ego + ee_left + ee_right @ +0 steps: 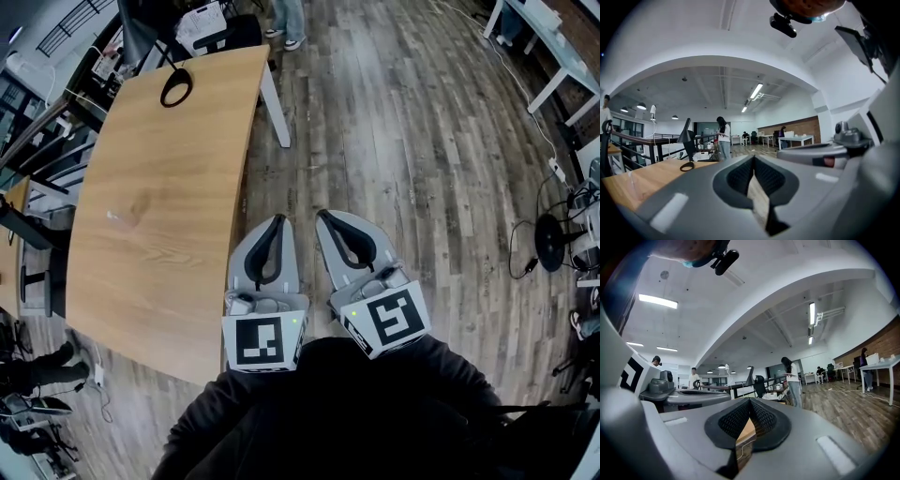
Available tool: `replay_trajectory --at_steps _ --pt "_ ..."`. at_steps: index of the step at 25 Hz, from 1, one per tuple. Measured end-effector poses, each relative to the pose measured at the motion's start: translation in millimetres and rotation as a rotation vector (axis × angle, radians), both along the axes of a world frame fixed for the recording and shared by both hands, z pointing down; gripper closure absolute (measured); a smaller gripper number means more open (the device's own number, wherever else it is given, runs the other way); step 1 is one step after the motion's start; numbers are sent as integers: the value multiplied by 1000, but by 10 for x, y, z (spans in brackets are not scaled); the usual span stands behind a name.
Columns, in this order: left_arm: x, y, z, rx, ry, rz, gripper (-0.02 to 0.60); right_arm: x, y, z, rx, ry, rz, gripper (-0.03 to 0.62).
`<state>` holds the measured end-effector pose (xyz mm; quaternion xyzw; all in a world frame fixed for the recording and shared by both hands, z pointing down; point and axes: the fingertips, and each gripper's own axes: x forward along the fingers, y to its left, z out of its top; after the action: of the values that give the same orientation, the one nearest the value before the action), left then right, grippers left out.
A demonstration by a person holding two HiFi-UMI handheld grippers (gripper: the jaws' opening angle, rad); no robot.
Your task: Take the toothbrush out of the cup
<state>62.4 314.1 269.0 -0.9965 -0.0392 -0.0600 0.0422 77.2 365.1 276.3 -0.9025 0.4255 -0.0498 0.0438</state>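
Tools: left tool [277, 219] and right tool [324, 215] both closed, empty.
Bench [169, 187]: left of them; cup unseen.
Risk: reaching closed could topple the cup.

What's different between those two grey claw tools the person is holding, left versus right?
The left gripper is right beside the edge of the wooden table; the right gripper is farther out over the plank floor. In the head view the left gripper points almost straight ahead, while the right gripper slants inward, so their tips nearly meet. Both are grey, shut and empty.
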Motion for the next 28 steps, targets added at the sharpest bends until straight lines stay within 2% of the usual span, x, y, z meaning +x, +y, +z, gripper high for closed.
replay_trajectory --at_steps 4,10,16,28 --pt "131 -41 9 -4 -10 -47 574 167 -74 -17 14 9 -51 592" --pt "253 -377 19 -2 -4 -139 574 383 -402 -4 21 6 -130 592" --pt "163 -815 70 -9 -7 -263 574 353 -856 32 27 -2 -240 592" --pt "293 -1715 208 -50 -24 -412 574 518 -1803 174 -9 -28 -394 592"
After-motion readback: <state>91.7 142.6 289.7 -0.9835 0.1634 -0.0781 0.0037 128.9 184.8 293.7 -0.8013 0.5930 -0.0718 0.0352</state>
